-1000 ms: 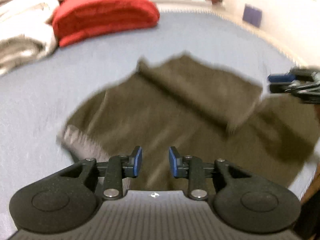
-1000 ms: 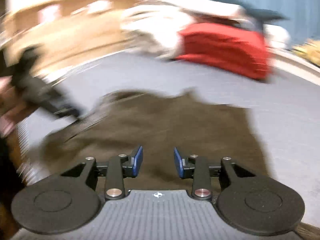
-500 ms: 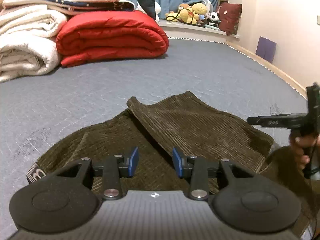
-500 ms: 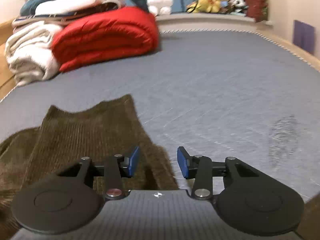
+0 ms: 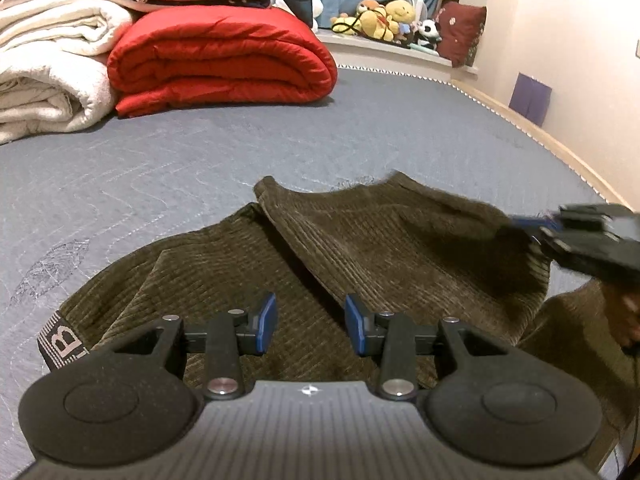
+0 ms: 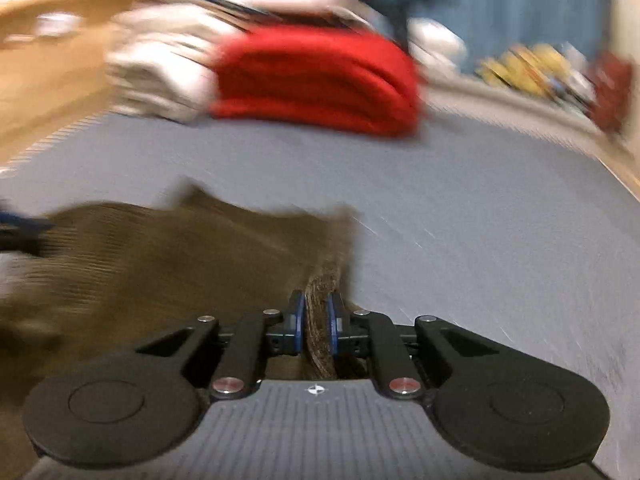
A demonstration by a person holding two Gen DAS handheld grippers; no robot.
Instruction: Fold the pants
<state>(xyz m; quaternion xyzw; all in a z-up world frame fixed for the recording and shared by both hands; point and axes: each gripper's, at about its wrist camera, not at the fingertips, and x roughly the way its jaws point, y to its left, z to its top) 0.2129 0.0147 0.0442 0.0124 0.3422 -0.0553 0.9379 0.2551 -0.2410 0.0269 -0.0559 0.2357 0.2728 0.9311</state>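
Observation:
Dark olive corduroy pants (image 5: 360,256) lie partly folded on the grey-blue bed (image 5: 200,152), with a striped waistband label (image 5: 60,340) at the left. My left gripper (image 5: 310,324) is open and empty just above the cloth. My right gripper (image 6: 316,320) is shut on the right edge of the pants (image 6: 180,256); a ridge of cloth stands between its pads. It also shows, blurred, at the right of the left wrist view (image 5: 580,236). The right wrist view is motion-blurred.
A rolled red quilt (image 5: 224,60) and white blankets (image 5: 48,64) are stacked at the far left of the bed. Stuffed toys (image 5: 384,16) sit on a ledge behind. A wall (image 5: 560,40) runs along the bed's right edge.
My right gripper has closed on the right edge of the pants and is moving. My left gripper stays open over the cloth and has barely shifted.

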